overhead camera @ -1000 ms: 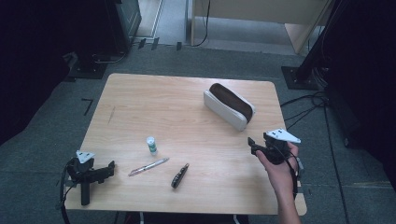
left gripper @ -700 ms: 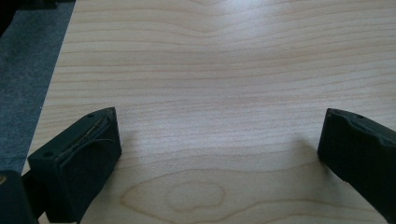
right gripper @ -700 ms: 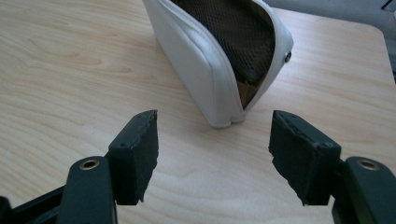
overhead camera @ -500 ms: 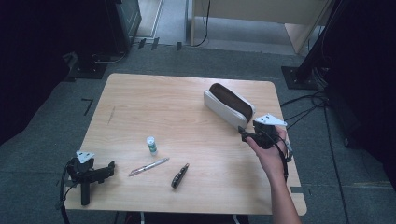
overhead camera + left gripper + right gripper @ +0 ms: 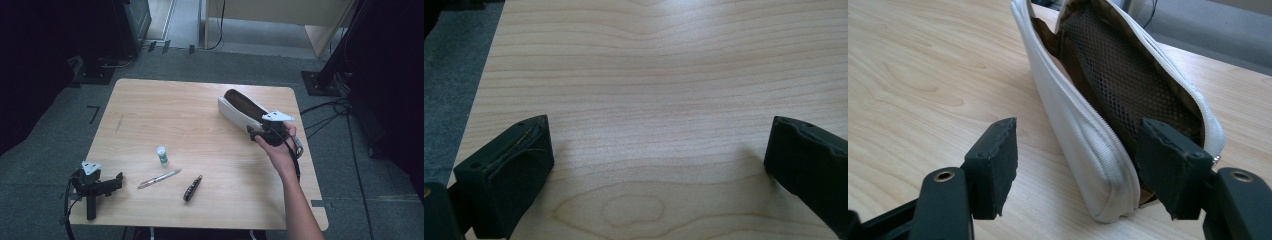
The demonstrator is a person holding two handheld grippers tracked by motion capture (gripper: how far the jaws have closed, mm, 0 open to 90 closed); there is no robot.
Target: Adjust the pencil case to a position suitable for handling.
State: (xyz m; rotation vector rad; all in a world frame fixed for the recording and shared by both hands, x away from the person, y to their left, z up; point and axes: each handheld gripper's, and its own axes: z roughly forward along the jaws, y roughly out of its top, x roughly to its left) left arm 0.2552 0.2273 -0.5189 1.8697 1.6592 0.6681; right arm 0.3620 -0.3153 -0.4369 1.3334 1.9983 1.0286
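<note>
R gripper [image 5: 1075, 165] wide, straddles near end of open white zip pouch [image 5: 1108, 100] at desk's right edge, ready to pinch. L gripper [image 5: 116, 181] wide, idle at front-left corner.

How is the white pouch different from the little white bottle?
The pouch is long, lies on its side and gapes open, with dark mesh inside; the bottle is small, stands upright and looks closed. The pouch sits right at the right gripper; the bottle stands alone mid-table. Both are white and rest on the wooden table.

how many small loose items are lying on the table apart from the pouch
3, all left of the white pouch: a small white bottle, a pen below it, a dark folded tool right of the pen.
</note>
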